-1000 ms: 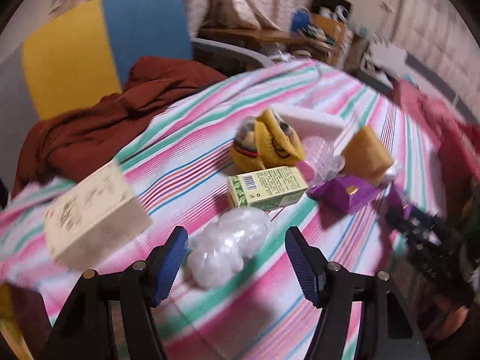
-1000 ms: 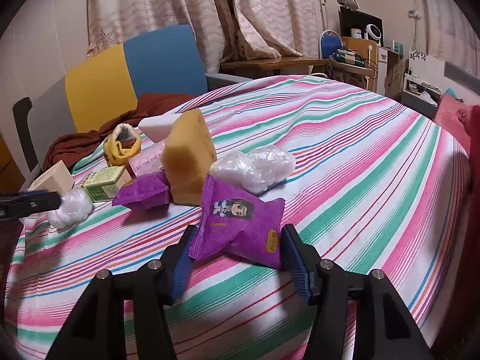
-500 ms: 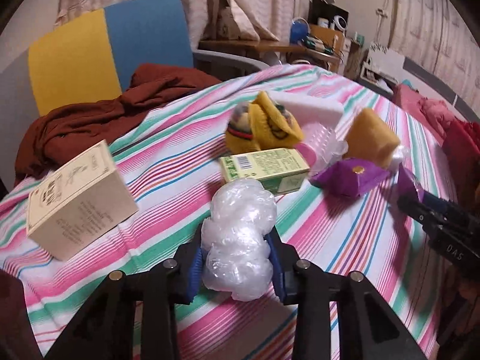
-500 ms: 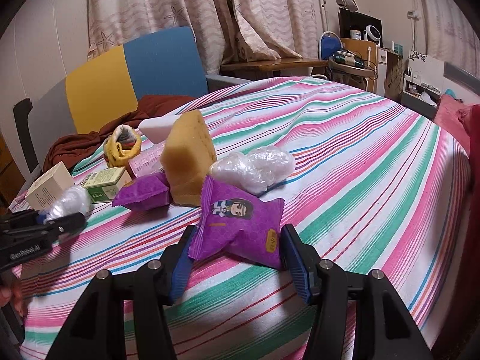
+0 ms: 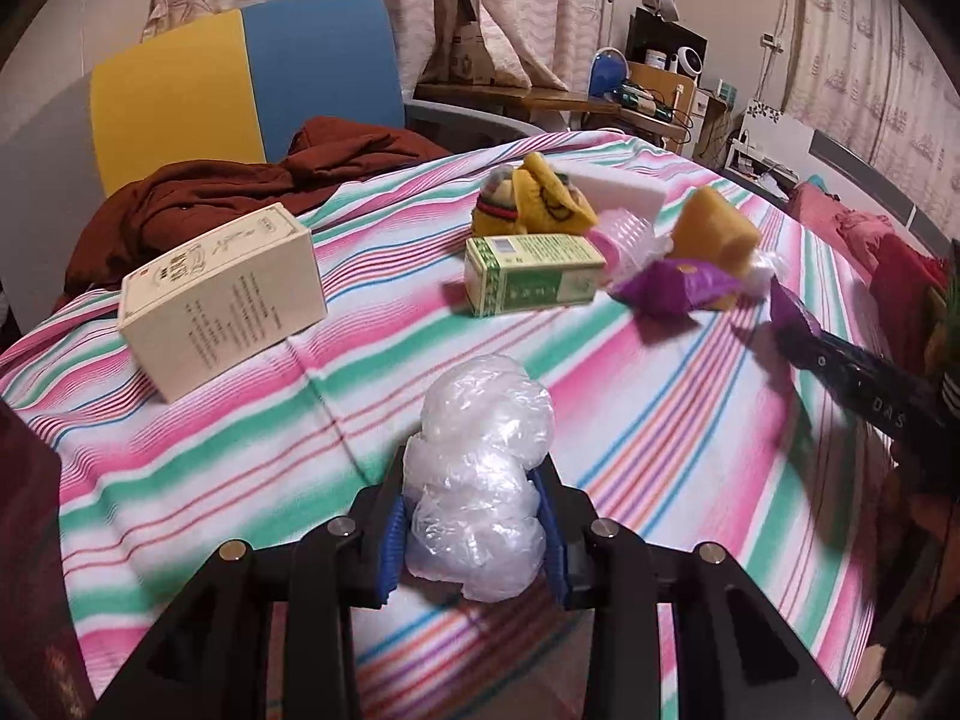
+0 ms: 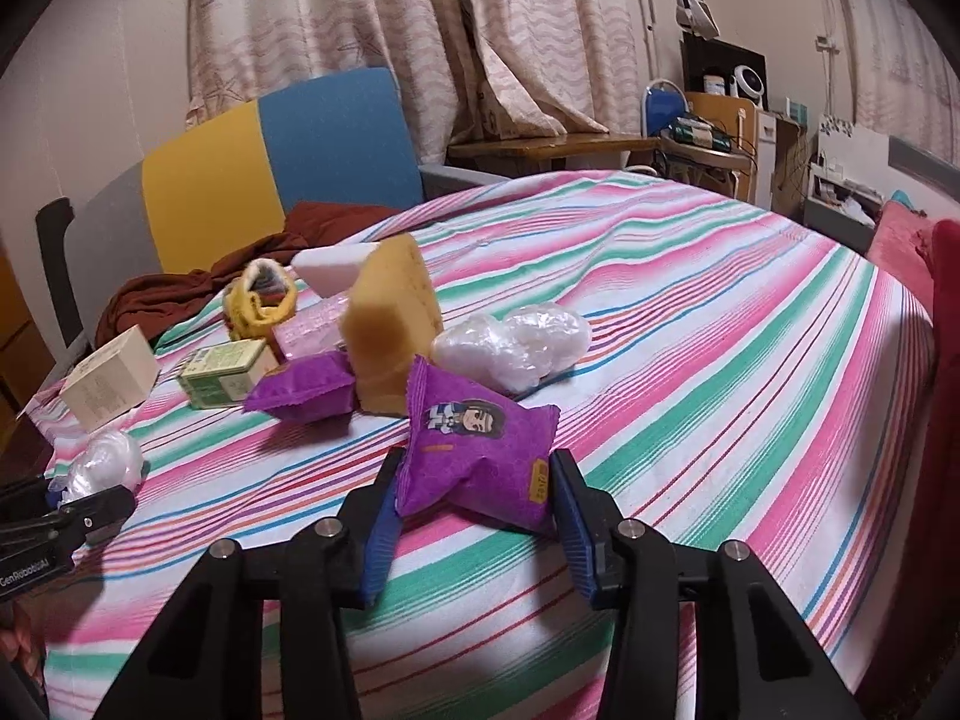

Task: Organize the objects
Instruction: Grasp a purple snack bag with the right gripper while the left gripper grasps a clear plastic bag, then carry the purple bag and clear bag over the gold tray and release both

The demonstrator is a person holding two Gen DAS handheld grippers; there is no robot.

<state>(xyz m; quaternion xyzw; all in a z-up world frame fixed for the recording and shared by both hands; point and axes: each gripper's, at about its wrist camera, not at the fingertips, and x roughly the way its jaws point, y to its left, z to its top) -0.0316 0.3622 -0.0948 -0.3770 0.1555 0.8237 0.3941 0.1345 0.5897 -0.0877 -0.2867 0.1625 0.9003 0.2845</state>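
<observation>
My left gripper (image 5: 474,534) is shut on a crumpled clear plastic wad (image 5: 480,462), its blue pads pressing both sides, over the near part of the striped tablecloth (image 5: 660,420). In the right wrist view that wad (image 6: 102,462) shows at the far left in the left gripper (image 6: 90,510). My right gripper (image 6: 474,516) has a purple snack packet (image 6: 480,450) between its jaws. The jaws are closing, and the pads touch and pinch the packet's two ends.
A cream box (image 5: 222,294), a green box (image 5: 534,276), a yellow knitted item (image 5: 534,198), a white foam block (image 5: 618,189), a sponge (image 5: 714,234) and a second purple packet (image 5: 672,288) lie clustered. Another plastic wad (image 6: 516,342) lies beyond. Behind stands a chair (image 5: 240,78) with brown cloth (image 5: 240,192).
My left gripper went from wide open around the plastic wad to shut on it, then drew back from the cluster. The right jaws narrowed onto the purple packet.
</observation>
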